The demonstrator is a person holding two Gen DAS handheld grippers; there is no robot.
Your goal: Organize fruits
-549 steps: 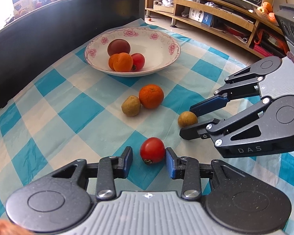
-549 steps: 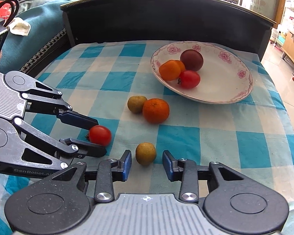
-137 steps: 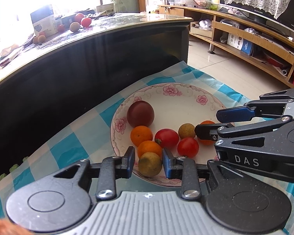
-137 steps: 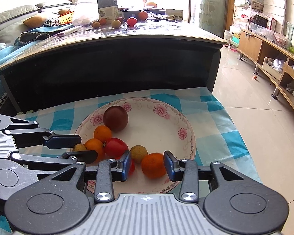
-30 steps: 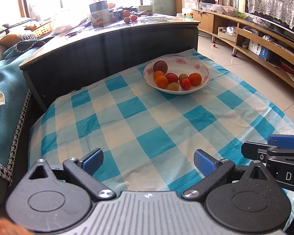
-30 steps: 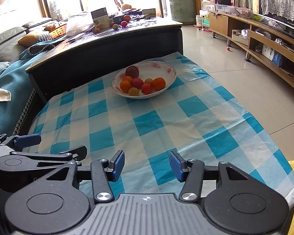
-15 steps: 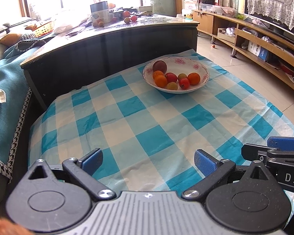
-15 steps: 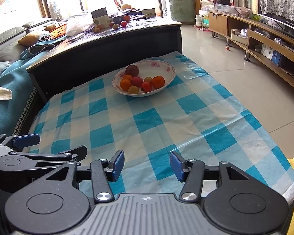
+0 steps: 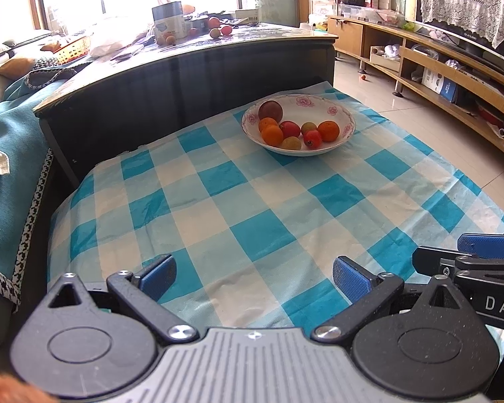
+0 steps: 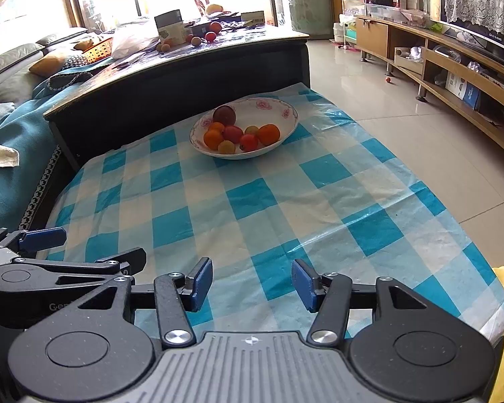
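Observation:
A white flowered bowl [image 9: 339,109] stands at the far end of the blue checked tablecloth [image 9: 252,201]. It holds several fruits: a dark plum [image 9: 270,110], oranges [image 9: 328,131], red tomatoes [image 9: 312,138] and small green-brown fruits [image 9: 291,143]. The bowl [image 10: 285,109] also shows in the right wrist view. My left gripper [image 9: 253,273] is open and empty over the near edge of the cloth. My right gripper [image 10: 252,283] is open and empty beside it, to the right.
A dark table [image 9: 184,77] with boxes and loose fruit stands behind the cloth. A teal sofa [image 9: 6,168] lies at the left. A wooden TV shelf [image 9: 453,77] runs along the right over tiled floor [image 10: 403,107].
Both grippers have stayed open and empty at the near edge. The views have shifted only slightly. The bowl and fruits have not moved.

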